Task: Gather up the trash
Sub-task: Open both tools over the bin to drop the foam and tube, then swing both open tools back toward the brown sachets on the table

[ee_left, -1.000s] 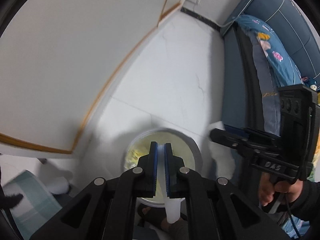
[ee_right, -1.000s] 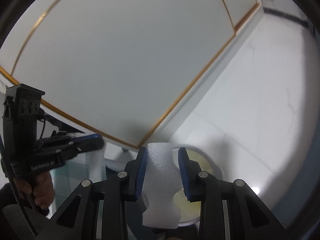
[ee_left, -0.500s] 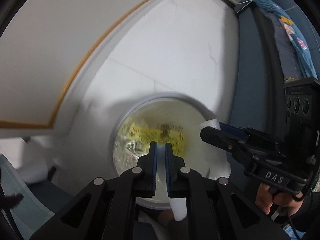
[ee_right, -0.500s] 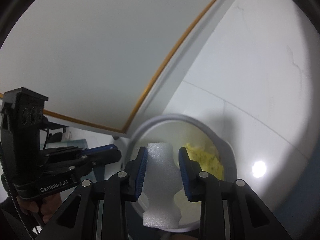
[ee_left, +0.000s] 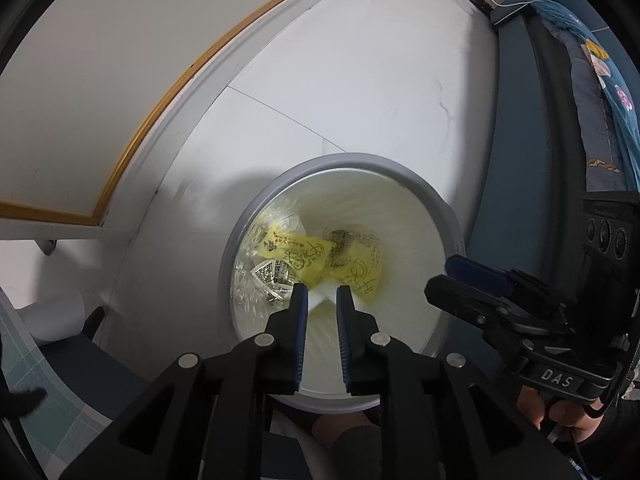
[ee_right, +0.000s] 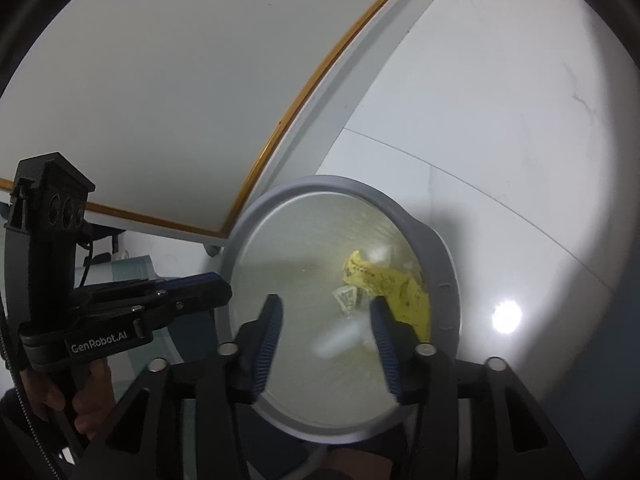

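Observation:
A round grey-rimmed trash bin (ee_left: 348,157) (ee_right: 320,180) with a clear liner stands on the floor right below both grippers. Yellow wrappers (ee_left: 304,256) (ee_right: 384,280) lie at its bottom. My left gripper (ee_left: 322,294) points down into the bin with its jaws opening. A small white scrap (ee_left: 322,301) shows beyond the tips, free of the pads. My right gripper (ee_right: 326,304) hangs over the bin with its jaws opening wide. A blurred white foam piece (ee_right: 340,338) is dropping between them, untouched. Each view shows the other gripper, the right gripper (ee_left: 440,278) and the left gripper (ee_right: 224,288), at the bin's edge.
A white panel with gold trim (ee_left: 132,152) rises beside the bin on the left. A blue sofa with a patterned blanket (ee_left: 600,92) stands on the right. A teal checked mat (ee_left: 36,360) lies at lower left. The floor is white tile (ee_left: 360,80).
Both grippers came down over the bin. The white strip left the left jaws and the foam piece left the right jaws as both opened. Both pieces now fall into the bin.

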The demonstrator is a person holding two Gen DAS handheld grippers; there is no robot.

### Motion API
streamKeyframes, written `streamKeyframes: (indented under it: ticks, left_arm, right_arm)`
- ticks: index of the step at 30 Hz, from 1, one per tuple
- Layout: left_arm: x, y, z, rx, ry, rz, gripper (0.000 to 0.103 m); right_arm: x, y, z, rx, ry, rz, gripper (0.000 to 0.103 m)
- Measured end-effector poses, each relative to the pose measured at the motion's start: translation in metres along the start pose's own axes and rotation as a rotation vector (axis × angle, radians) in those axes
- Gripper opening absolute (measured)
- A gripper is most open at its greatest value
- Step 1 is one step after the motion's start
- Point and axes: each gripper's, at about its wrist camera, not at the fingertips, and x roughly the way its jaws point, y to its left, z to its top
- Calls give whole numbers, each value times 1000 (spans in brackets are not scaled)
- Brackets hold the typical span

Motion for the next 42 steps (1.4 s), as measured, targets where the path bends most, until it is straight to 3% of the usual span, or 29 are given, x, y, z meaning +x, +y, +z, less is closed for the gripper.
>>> streamKeyframes:
  ticks: [5, 7, 12, 19, 29, 33, 37, 40, 42]
  left_arm:
    - [-9, -1, -3, 6, -22, 22, 26]
    - [-18, -3, -4, 4, -40, 26, 40]
    - [-41, -3, -9, 6, -125, 32, 59]
    - [-83, -5, -21, 13, -224, 87, 65]
    - [-159, 7, -70, -95, -486, 184, 70]
    - [-190, 6, -95, -114, -585, 239, 70]
    - [-232, 20, -124, -222, -725, 284, 70]
    - [-261, 26, -146, -264, -812, 330, 70]
    - [-278, 28, -161, -281, -862, 380, 71]
  right_arm:
    - [-6, -4, -3, -5, 16, -3, 53]
    - [-7, -3, -5, -8, 11, -4, 54]
    - [-17, 5, -6, -21, -15, -13, 57]
    - [-46, 23, -2, -59, -74, -8, 64]
    - [-104, 72, 9, -162, -193, -18, 67]
    - [-133, 111, 8, -247, -248, -5, 67]
    - [-157, 154, 1, -337, -309, -8, 72]
    - [-170, 188, -10, -421, -372, -51, 74]
    - [-178, 207, -17, -454, -388, -32, 74]
